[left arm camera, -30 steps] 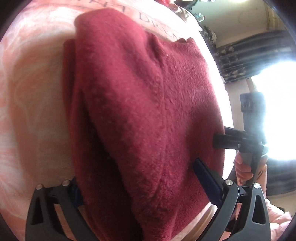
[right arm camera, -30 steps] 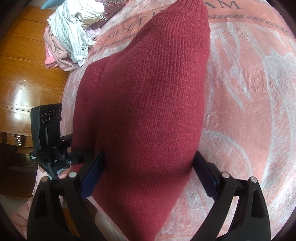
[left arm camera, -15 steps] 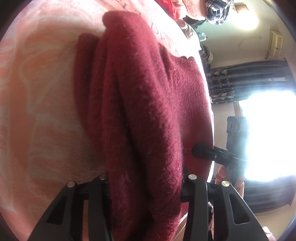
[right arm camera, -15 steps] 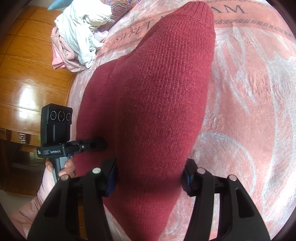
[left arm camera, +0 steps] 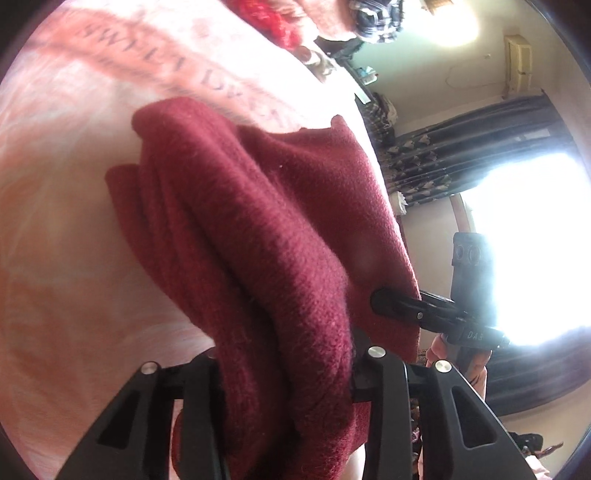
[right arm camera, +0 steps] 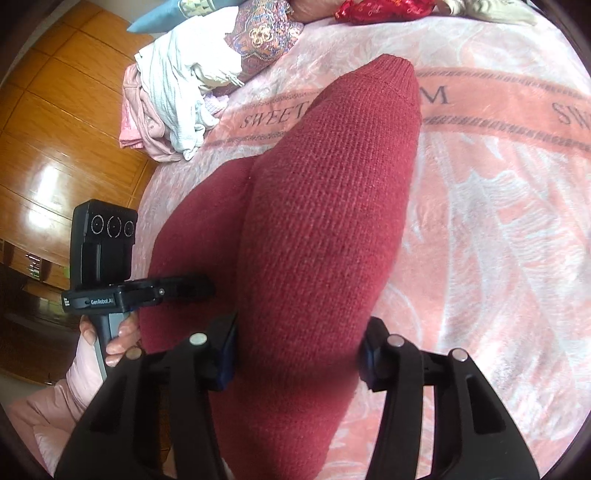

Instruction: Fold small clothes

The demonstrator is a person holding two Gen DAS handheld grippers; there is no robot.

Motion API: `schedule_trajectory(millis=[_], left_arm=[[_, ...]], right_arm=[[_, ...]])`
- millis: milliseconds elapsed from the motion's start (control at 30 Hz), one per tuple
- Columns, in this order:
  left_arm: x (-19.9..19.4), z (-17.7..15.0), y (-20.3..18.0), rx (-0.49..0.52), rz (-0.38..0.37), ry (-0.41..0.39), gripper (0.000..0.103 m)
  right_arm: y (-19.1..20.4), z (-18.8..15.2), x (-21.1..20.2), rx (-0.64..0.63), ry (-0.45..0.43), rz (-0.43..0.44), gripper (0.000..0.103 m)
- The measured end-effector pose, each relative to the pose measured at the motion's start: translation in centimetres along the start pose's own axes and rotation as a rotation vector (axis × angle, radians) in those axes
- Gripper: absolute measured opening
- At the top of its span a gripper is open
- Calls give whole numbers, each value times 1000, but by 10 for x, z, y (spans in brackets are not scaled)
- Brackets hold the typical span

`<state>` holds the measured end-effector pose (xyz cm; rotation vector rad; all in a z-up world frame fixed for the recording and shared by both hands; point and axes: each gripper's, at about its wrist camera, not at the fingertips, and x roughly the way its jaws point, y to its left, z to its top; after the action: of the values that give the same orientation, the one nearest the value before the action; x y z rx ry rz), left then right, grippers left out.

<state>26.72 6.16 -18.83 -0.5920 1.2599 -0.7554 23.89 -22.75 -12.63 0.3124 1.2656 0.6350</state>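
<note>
A dark red knit sweater (left arm camera: 266,236) lies bunched on the pink bedspread (left arm camera: 66,229). My left gripper (left arm camera: 286,363) is shut on its near edge and holds the cloth lifted. In the right wrist view the same sweater (right arm camera: 317,221) stretches away over the bedspread (right arm camera: 498,221). My right gripper (right arm camera: 299,350) is shut on another part of the near edge. Each gripper shows in the other's view: the right one (left arm camera: 406,306) at the sweater's right side, the left one (right arm camera: 177,288) at its left side.
A pile of white and pink clothes (right arm camera: 173,96) and patterned cushions (right arm camera: 262,33) lie at the bed's far left. A red item (right arm camera: 384,9) lies at the far edge. Wooden floor (right arm camera: 55,147) is left of the bed. Dark curtains and a bright window (left arm camera: 517,221) are at right.
Both grippers closed on the sweater's near edge and lifted it. The cloth has bunched and pulled toward me, showing more bedspread beyond it.
</note>
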Motion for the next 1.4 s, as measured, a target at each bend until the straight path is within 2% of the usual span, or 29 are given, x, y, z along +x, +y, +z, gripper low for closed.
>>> schedule_trajectory(millis=[133, 267, 400, 500, 567, 633, 833, 900, 1000, 1100, 1167, 1233, 1267, 1400], left_arm=[[18, 2, -32, 58, -8, -4, 36], [39, 2, -45, 80, 10, 11, 36], [66, -2, -44, 43, 45, 53, 37], [85, -10, -42, 45, 97, 96, 37], [90, -17, -36, 69, 136, 109, 38], [94, -23, -32, 65, 139, 115, 40], [102, -21, -27, 37, 158, 110, 50], [103, -28, -32, 24, 177, 106, 56], [98, -34, -45, 25, 211, 100, 60], [89, -46, -50, 37, 239, 67, 63], [83, -59, -53, 54, 282, 38, 67], [78, -67, -57, 55, 307, 24, 67], [76, -74, -57, 54, 329, 17, 67], [77, -95, -58, 55, 371, 16, 67]], right_arm=[[-22, -10, -39, 5, -49, -34, 49], [-49, -18, -51, 14, -48, -62, 49], [-79, -26, -40, 55, -11, -68, 50], [-103, -38, -25, 98, 25, -62, 51], [-117, -47, -17, 128, 27, -39, 53], [-126, -53, -15, 147, 8, -9, 55], [-131, -61, -17, 165, -11, -1, 66], [-130, -66, -23, 175, -15, -6, 75], [-129, -81, -36, 192, -23, 2, 75], [-126, -103, -47, 205, -12, 45, 75], [-122, -118, -50, 205, 0, 42, 75], [-118, -131, -50, 212, 22, 44, 72], [-117, -138, -49, 218, 33, 48, 63], [-111, -153, -48, 227, 37, 22, 47]])
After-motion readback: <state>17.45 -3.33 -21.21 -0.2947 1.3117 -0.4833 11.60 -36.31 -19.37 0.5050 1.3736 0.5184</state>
